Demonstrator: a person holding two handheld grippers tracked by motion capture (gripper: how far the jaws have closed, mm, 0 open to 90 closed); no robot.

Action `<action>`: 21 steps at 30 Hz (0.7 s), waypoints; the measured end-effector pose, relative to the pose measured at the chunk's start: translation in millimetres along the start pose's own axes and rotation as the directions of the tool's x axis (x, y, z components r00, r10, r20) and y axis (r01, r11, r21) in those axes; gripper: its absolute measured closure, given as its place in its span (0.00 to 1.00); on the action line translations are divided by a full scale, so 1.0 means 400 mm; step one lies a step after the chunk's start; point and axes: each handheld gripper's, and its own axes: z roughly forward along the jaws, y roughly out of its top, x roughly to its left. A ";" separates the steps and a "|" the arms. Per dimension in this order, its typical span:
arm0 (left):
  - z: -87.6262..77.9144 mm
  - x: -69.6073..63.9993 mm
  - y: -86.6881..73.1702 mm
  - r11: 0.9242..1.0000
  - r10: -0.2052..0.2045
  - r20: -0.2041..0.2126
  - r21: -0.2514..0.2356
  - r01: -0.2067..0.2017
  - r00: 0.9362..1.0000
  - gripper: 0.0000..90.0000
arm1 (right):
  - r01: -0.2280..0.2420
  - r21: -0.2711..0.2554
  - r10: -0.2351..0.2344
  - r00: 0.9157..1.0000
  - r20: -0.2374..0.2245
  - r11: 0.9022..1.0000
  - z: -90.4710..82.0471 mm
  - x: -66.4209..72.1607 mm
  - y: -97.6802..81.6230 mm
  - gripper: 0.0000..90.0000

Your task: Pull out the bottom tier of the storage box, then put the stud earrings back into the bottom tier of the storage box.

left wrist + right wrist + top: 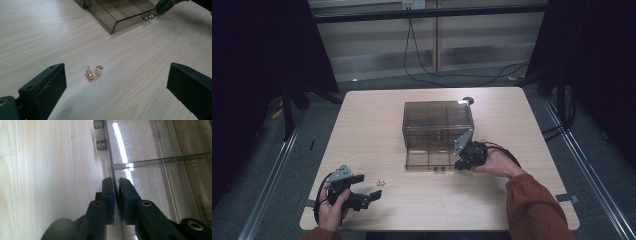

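Observation:
A smoky see-through box (437, 117) stands mid-table with its bottom drawer (428, 158) pulled out toward me. My right gripper (460, 164) sits at the drawer's front right corner. In the right gripper view its jaws (117, 180) straddle the thin front wall (110, 157), nearly closed, with a slim gap beside the wall. Two metal knobs (100, 135) show farther along that wall. My left gripper (368, 186) rests at the near left, jaws wide apart (117, 75). Two small gold pieces (93, 71) lie on the wood just ahead of it, untouched.
The drawer (117, 15) has dividers and its visible compartments look bare. The light wooden table (512, 110) ends close behind both hands. Dark curtains and floor cables lie beyond the far edge. A small dark object (468, 100) sits behind the box.

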 end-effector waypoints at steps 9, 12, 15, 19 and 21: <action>0.002 0.001 0.000 1.000 0.006 -0.007 0.008 -0.006 1.000 0.03 | -0.084 -0.154 0.091 0.995 0.037 0.984 0.007 0.014 -0.028 0.70; -0.001 0.004 -0.002 1.000 -0.006 -0.011 0.001 0.006 1.000 0.03 | -0.118 -0.196 0.129 0.991 0.042 0.973 0.005 0.018 -0.033 0.63; 0.002 0.006 -0.002 1.000 -0.008 -0.013 0.007 0.008 1.000 0.03 | -0.145 -0.252 0.164 0.985 0.056 0.957 0.005 0.019 -0.039 0.59; 0.004 0.004 -0.001 1.000 -0.002 -0.012 0.015 0.002 1.000 0.03 | -0.192 -0.292 0.228 0.969 0.094 0.937 -0.005 0.026 -0.048 0.52; 0.006 0.003 -0.001 1.000 0.002 -0.009 0.015 -0.002 1.000 0.03 | -0.210 -0.312 0.259 0.958 0.126 0.927 -0.012 0.031 -0.055 0.47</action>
